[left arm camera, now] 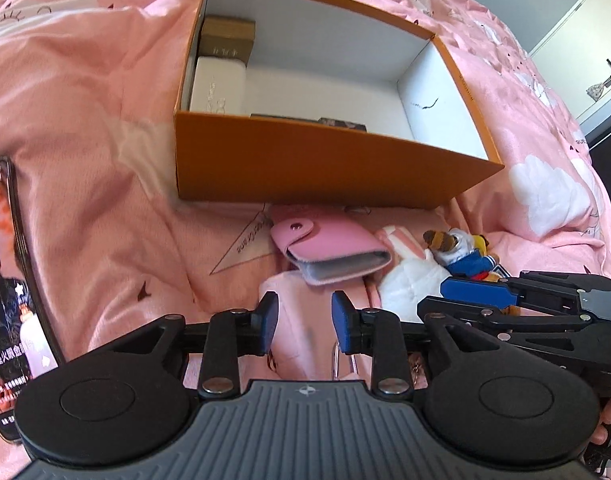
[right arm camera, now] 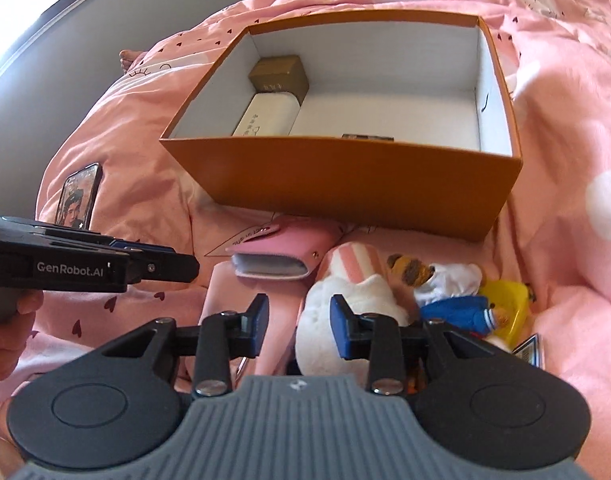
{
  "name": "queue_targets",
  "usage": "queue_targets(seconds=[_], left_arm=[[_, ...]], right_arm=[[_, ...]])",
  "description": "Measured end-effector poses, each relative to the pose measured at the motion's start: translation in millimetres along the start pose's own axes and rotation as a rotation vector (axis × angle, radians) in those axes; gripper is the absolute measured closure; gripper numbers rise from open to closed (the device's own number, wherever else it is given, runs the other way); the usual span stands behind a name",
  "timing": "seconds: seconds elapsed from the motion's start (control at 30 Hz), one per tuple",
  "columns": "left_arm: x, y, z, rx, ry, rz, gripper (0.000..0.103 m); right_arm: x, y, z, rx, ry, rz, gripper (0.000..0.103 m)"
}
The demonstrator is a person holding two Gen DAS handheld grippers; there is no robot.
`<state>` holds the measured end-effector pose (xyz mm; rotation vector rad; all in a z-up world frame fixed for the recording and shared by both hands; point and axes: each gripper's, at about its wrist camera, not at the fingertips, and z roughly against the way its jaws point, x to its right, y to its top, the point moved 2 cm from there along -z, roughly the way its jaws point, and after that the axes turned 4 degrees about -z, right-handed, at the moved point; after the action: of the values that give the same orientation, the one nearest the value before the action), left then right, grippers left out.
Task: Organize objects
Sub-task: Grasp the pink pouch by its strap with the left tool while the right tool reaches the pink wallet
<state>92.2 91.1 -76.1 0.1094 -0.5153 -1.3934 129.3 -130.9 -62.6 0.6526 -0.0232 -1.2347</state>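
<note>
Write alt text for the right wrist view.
The right gripper hovers open over a white plush toy on a pink quilt, its fingers empty. Beyond lie a pink card holder and an open orange box holding small boxes. The left gripper enters from the left.

Both grippers (left arm camera: 305,326) (right arm camera: 299,326), jaws apart, empty

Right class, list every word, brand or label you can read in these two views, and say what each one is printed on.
"GenRobot.AI": side of the left claw.
Phone screen: Chinese caption lines, too blurred to quote.
White box in the orange box: small print, unreadable.
Gold box: label unreadable.
Script on bedspread triangle: illegible.
</note>
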Motion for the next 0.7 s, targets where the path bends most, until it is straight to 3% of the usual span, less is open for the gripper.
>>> queue_targets(seconds=[0.07,0.3,0.5,0.7], left_arm=[[-2.6,-5.1,-4.6,-0.029,-0.011,0.017,0.060],[1.2,-20.4,-23.1,-0.141,0.008,0.013,0.055],[13.2,-31.3,-27.9,-0.203,0.007,-0.081,0.046],[20.4,-39.6,-37.8,-0.212,0.003,-0.114,0.053]], right_arm=[[-3.3,-5.8,-4.0,-0.018,0.000,-0.001,0.067],[-23.1,-16.4,-18.9,-0.073,-0.008,0.077,0.071],[-24.7,-30.0,-29.7,-0.155,-0.023,0.091,0.080],[-18.4,-40.6,-37.7,-0.248,0.001,0.091,0.079]])
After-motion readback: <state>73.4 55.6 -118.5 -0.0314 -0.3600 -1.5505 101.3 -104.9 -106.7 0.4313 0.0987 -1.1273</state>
